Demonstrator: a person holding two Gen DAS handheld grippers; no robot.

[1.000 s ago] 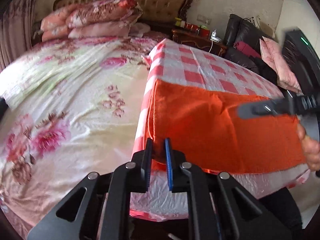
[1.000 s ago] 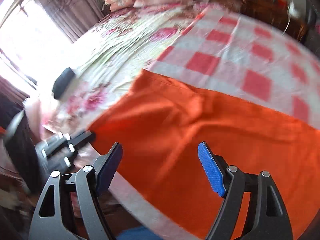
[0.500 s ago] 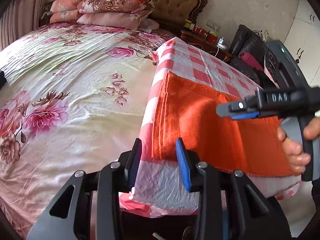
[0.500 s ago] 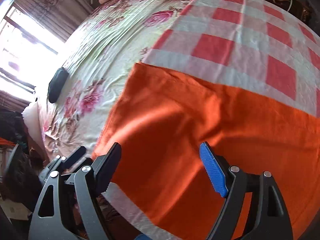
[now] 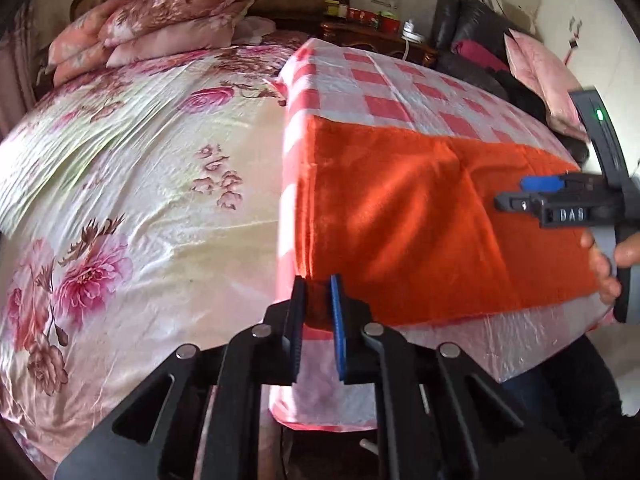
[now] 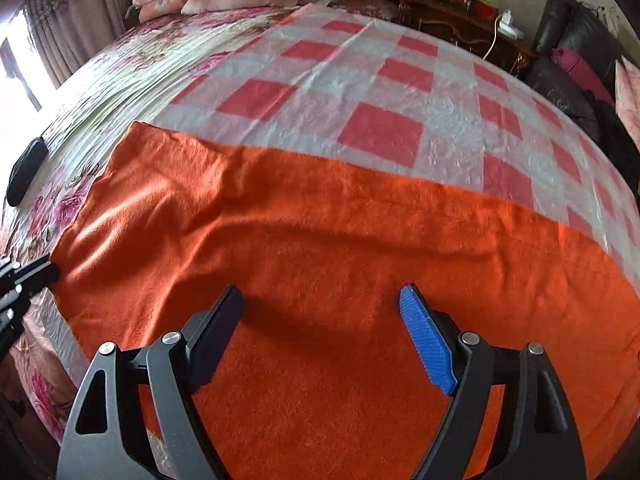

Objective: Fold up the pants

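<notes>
Pants (image 6: 320, 248) on checked cloth (image 6: 380, 92) over bed (image 5: 120, 184), pillows (image 5: 160, 20) behind, nightstand (image 6: 460, 20) back right

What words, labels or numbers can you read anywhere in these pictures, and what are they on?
"DAS": white letters on the black body of the right gripper, seen in the left wrist view.
The tins and jars on the wooden nightstand: labels too small and blurred to read.
Nothing readable on the orange pants or the checked cloth.
</notes>
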